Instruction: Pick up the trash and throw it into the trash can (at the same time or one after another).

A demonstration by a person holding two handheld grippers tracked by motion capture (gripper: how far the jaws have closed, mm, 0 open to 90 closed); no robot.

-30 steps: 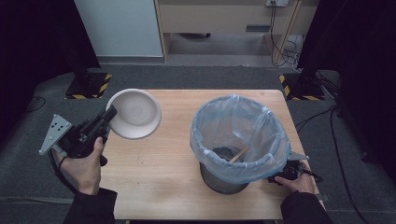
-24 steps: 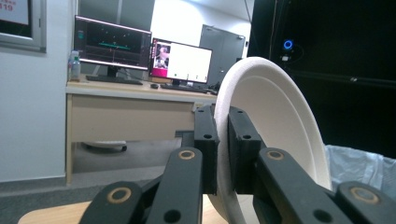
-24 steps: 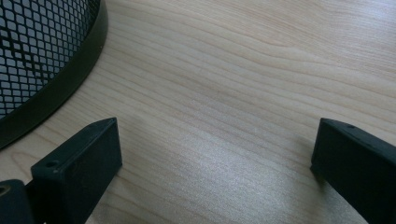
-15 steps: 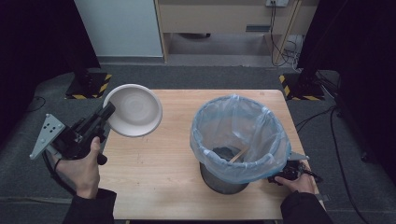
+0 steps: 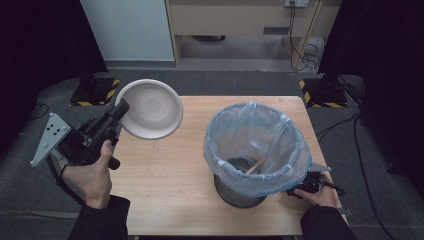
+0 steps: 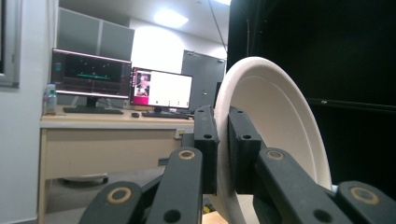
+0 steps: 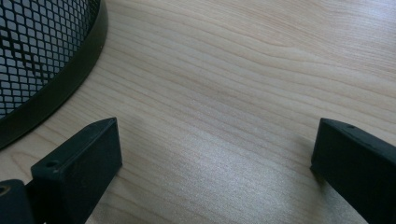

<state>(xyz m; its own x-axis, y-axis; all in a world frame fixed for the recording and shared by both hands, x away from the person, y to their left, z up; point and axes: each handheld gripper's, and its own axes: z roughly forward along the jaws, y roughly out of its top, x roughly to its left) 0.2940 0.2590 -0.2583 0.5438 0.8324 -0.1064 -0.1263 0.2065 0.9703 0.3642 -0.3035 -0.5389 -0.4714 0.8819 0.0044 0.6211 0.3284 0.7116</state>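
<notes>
Bowl gripped by its rim at the high view's upper left.
Left gripper pinches the round white shallow bowl, lifted and tilted; left gripper view: jaws clamp its rim; right gripper view: right gripper gapes empty over the wooden table.

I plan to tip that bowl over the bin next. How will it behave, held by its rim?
The bowl looks thin and light, probably stiff enough: the left gripper holds it aloft by one edge without sagging. Its smooth rim may slip when tilted.
</notes>
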